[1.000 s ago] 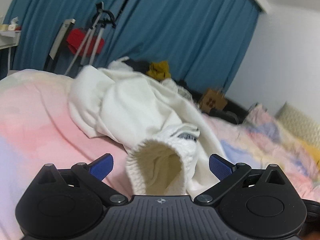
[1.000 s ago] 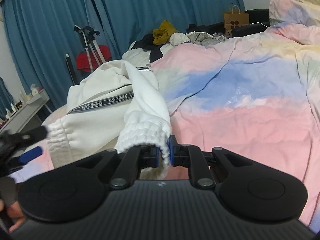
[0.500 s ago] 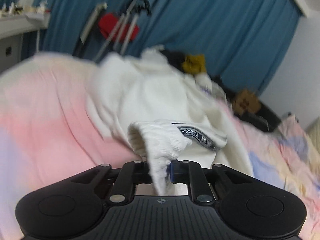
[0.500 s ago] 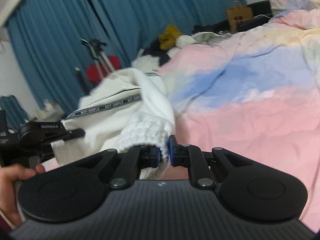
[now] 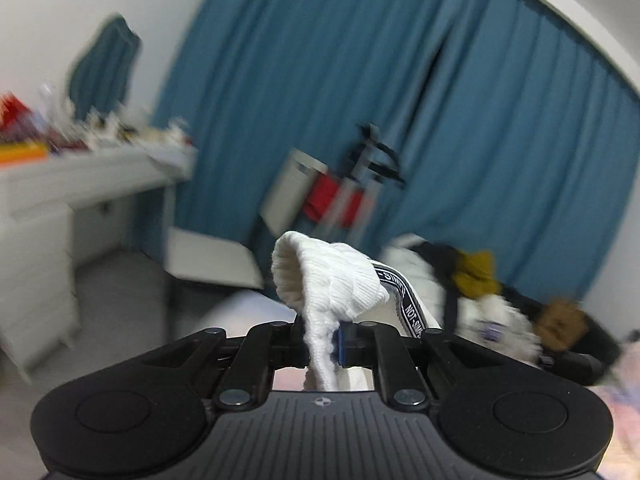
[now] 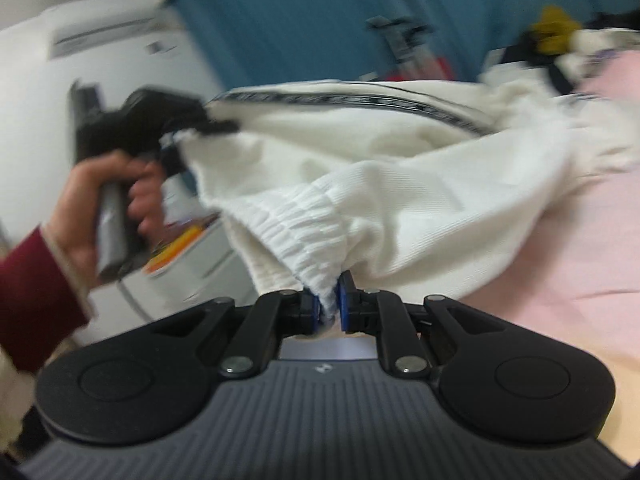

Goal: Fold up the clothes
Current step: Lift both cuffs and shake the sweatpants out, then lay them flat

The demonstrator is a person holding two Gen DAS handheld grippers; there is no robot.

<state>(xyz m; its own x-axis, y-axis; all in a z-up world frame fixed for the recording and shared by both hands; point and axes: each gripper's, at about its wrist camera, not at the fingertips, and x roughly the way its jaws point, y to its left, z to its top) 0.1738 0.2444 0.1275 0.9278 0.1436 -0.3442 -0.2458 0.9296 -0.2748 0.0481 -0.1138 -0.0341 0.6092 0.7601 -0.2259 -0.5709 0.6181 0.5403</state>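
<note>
A white garment [image 6: 400,168] with a black lettered stripe and ribbed cuffs hangs stretched between both grippers above the bed. My left gripper [image 5: 322,344] is shut on one ribbed cuff [image 5: 332,280], which stands up above the fingers. My right gripper [image 6: 329,312] is shut on the other ribbed cuff [image 6: 304,224]. In the right wrist view the left gripper [image 6: 188,124] is up at the left, held by a hand, pinching the garment's far end. The views are blurred.
A pink and blue bed cover [image 6: 580,256] lies under the garment. More clothes [image 5: 476,272] are piled at the bed's far end by blue curtains [image 5: 480,120]. A white desk [image 5: 60,184] with clutter stands at the left, and a tripod [image 5: 368,176] by the curtain.
My left gripper closed on the cuff and lifted it up and to the left. Both grippers raised the garment off the bed and spread it between them.
</note>
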